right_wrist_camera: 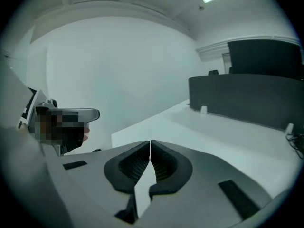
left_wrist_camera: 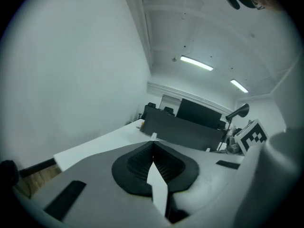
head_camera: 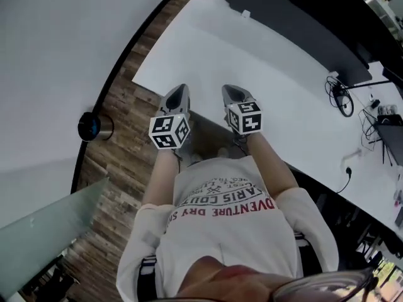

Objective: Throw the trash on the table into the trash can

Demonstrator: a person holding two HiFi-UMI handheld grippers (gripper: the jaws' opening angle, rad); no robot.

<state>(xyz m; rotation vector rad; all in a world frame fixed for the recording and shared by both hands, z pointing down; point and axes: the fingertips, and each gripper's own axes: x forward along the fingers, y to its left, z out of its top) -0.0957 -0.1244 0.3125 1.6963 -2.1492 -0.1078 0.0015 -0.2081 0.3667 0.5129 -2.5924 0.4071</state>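
Both the left gripper and the right gripper hang side by side in front of the white shirt, over the near edge of the tabletop. On the left one I read the fingers as pressed together at the tips, with nothing between them. The right one is the same: its fingers are closed tip to tip and grip nothing. Each has a cube at its near end, the left cube and the right cube, both turned up toward the head camera. Both grippers point away across the tabletop toward the dark partition at its far side. The trash can, small, dark and round, with what looks like blue inside, stands on the wood floor. It is to the left, off the tabletop's left corner and close to the curved white wall. Cables lie on the tabletop far to the right.
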